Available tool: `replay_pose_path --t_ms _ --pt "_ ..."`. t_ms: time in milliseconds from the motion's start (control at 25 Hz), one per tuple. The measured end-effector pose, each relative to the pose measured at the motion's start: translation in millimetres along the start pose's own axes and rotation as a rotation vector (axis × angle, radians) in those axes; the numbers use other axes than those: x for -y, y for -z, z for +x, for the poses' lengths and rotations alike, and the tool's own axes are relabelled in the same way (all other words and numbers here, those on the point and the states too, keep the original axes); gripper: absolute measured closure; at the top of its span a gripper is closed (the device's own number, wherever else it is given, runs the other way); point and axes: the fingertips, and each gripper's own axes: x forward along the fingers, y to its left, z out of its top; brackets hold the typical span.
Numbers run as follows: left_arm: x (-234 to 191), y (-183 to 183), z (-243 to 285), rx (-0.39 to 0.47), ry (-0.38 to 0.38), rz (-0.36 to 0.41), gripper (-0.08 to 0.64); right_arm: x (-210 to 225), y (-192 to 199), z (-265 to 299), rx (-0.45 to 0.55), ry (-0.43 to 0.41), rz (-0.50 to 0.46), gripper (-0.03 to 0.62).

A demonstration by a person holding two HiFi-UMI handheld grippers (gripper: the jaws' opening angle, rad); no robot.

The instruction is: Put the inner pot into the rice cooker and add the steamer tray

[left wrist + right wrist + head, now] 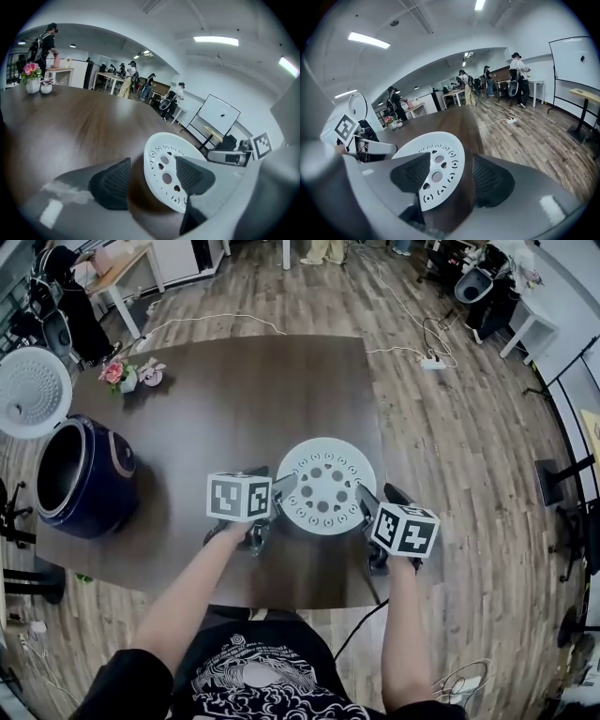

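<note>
Dark wood table (216, 409). The rice cooker (89, 479), lid up, stands well off to the left of the left gripper (153, 174). The steamer tray (326, 486) lies on the table between both grippers. Left gripper: jaws apart, straddling the tray rim, not clamped. Right gripper (451, 171): jaws apart, straddling the opposite rim, not clamped.

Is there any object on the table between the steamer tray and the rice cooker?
Nothing visible. Only bare table lies between the steamer tray and the rice cooker, whose lid stands open.
</note>
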Motion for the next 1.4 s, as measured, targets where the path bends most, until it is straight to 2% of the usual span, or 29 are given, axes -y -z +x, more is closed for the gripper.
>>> replay_pose_path --t_ms 200,280,600,720,1040,1400 --pt "-8.1 10.0 7.7 -0.016 0.018 -0.092 0.248 3.3 17.0 14.7 -0.049 -0.012 0.020 0.322" --pt "-8.2 14.1 10.2 -0.028 0.025 -0.114 0.278 4.2 21.4 18.0 -0.064 -0.016 0.025 0.347" --pt "-7.0 23.6 13.4 -0.040 0.017 -0.125 0.427 9.5 29.3 21.8 -0.083 -0.019 0.058 0.442" --pt "-8.6 22.8 14.2 -0.036 0.016 -0.131 0.455 10.3 29.6 23.3 -0.086 -0.020 0.067 0.469" --pt "-8.1 22.4 12.6 -0.036 0.026 -0.155 0.476 9.6 28.2 23.8 -0.092 -0.014 0.088 0.502" --pt "-20.4 -3.9 -18.6 0.071 0.019 -0.178 0.482 -21.3 -7.3 26.4 -0.037 -0.071 0.064 0.515"
